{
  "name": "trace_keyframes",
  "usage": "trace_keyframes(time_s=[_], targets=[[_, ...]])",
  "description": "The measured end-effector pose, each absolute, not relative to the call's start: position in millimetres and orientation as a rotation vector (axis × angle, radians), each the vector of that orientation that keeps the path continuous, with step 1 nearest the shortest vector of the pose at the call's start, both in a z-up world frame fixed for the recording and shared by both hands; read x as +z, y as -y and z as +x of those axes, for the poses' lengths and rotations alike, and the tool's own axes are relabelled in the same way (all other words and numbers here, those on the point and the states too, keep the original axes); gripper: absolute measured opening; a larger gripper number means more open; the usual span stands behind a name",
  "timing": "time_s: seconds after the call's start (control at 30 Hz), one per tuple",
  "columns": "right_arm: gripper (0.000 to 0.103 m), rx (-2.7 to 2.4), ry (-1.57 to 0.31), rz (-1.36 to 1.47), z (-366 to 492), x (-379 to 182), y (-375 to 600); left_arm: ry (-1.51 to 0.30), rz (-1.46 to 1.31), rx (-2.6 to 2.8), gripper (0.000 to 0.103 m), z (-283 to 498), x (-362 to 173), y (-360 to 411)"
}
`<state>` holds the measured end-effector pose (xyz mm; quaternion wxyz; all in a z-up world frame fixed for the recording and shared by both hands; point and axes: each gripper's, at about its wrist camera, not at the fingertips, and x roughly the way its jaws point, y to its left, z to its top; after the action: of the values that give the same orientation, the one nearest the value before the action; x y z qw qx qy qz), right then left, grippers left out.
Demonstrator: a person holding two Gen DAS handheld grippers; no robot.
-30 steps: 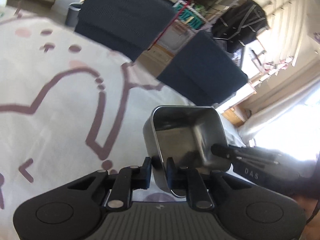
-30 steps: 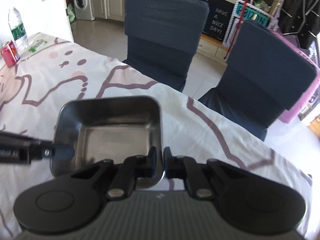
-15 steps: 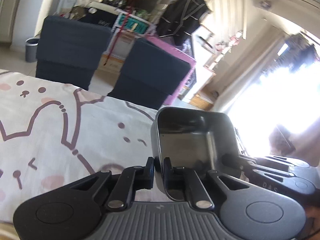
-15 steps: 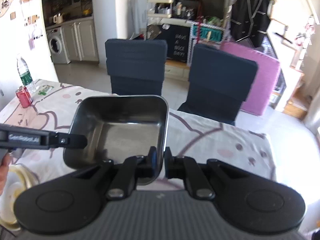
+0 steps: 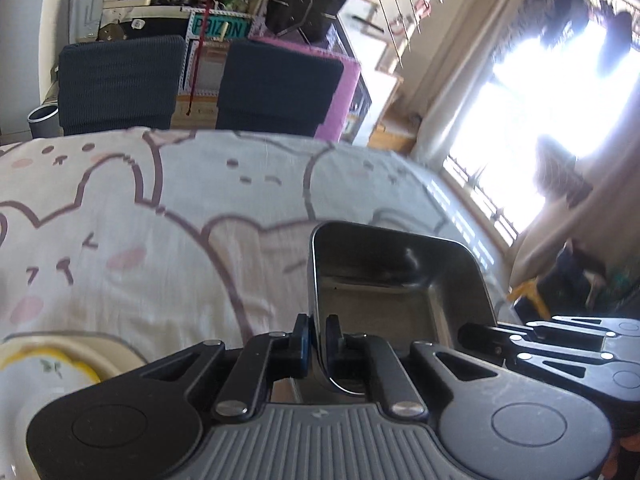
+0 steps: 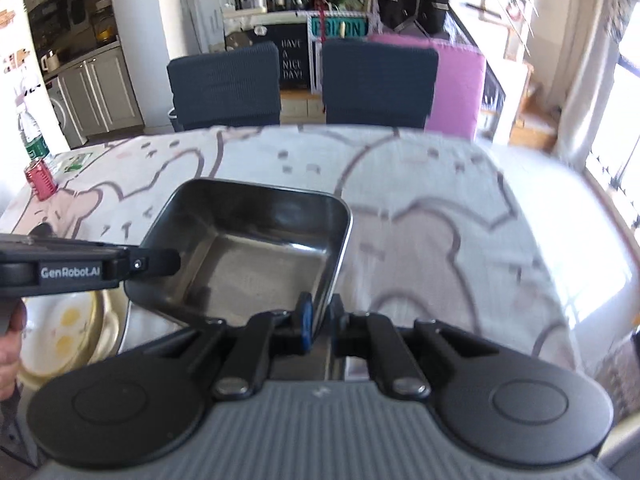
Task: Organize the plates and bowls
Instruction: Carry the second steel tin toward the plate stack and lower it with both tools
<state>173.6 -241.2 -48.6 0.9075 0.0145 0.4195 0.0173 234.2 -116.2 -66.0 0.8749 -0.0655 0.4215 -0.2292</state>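
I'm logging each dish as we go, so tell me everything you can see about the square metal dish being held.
The square metal dish looks like stainless steel: shiny, with rounded corners, sloped walls, a flat base and nothing inside. It is held tilted above the cartoon-print tablecloth. The right tongs pinch its right rim and the left tongs pinch the opposite rim, one finger inside and one outside each wall. A yellow-patterned plate lies beneath its left side.

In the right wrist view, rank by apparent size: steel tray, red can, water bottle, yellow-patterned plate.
1. Steel tray, largest, though it is nearest the camera.
2. Plate, partly hidden under the tray and left claw.
3. Bottle and can look alike, both small and far off; the bottle is cut by the edge, so unranked.
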Motion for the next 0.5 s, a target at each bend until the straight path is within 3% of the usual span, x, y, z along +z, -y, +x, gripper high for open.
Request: trace_keyframes(time_s=[0.5], targets=[[0.011,-0.021,-0.904,0.040,165.0,-61.5,246.0,-1.015,-0.055,-0.500,0.009,223.7,-115.7,135.3]])
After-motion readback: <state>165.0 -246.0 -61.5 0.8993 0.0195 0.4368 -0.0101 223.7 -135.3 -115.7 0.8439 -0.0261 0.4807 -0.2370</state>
